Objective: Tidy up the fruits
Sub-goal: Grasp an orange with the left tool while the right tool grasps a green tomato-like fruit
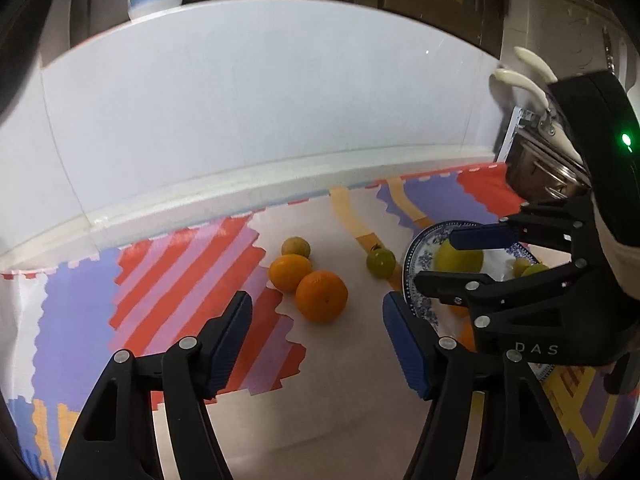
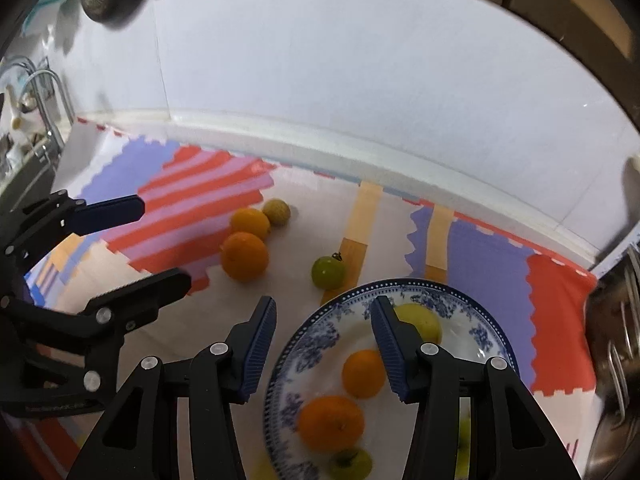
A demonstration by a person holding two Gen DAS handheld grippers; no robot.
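I am holding my left gripper (image 1: 316,344) with its jaws spread wide and nothing between them, low in the centre of the left wrist view, above the patterned mat (image 1: 80,312). Just beyond its fingertips, in the middle of that view, three fruits are sitting clustered on the mat: a large orange (image 1: 321,296) nearest, a second orange (image 1: 290,272) touching it behind, and a small yellowish fruit (image 1: 295,247) at the back. A green fruit (image 1: 380,262) is lying apart from the cluster, to its right, just beside the rim of the blue-and-white plate (image 1: 412,264).

I am holding my right gripper (image 2: 322,344) likewise spread apart and carrying nothing, low in the centre of the right wrist view, straddling the left rim of the plate. One fingertip is hanging over the mat, the other over the plate's interior.

On the plate, in the right wrist view, I am seeing a yellow-green fruit (image 2: 420,320) near the far rim, partly hidden by my right finger, an orange fruit (image 2: 362,373) in the middle, a larger orange fruit (image 2: 331,422) below it, and a green fruit at the near rim (image 2: 352,462). More fruit at the frame's bottom edge is too blurred to identify.

A metal rack (image 1: 536,168) is standing at the right edge of the left wrist view.
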